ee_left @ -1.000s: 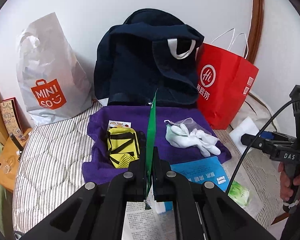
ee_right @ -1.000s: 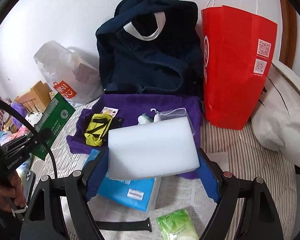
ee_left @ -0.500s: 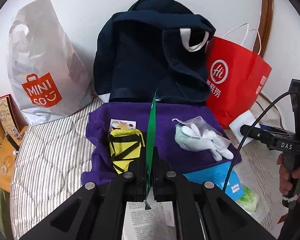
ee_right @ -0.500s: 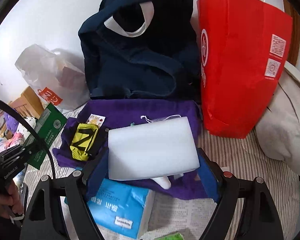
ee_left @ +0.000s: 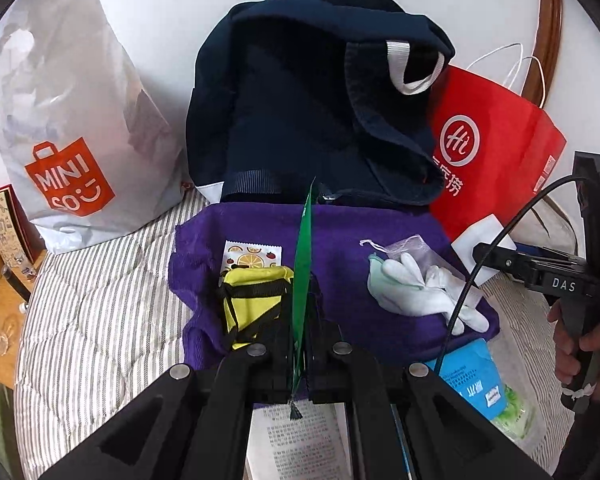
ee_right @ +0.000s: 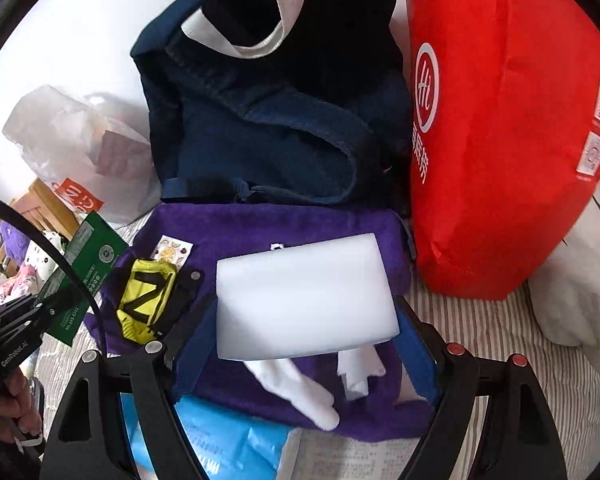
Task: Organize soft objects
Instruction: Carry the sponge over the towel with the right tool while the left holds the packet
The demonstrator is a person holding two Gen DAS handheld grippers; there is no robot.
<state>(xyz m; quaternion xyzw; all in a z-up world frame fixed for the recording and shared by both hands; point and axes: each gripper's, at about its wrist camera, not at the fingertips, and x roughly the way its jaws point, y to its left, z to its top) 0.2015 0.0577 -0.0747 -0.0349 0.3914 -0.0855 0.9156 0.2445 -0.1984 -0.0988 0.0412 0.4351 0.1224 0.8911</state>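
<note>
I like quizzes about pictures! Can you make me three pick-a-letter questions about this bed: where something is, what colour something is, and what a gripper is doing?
1. Where does the yellow pouch lie?
A. on the purple towel
B. inside the red paper bag
C. on the pillow

2. What colour is the backpack?
A. pink
B. dark blue
C. orange

3. What is the right gripper doing?
A. hanging empty
B. squeezing a banana
C. holding a white foam block

Answers:
1 A: the pouch rests on the towel's left part.
2 B: its cloth is navy, with a white loop.
3 C: the block sits clamped between both fingers.
</note>
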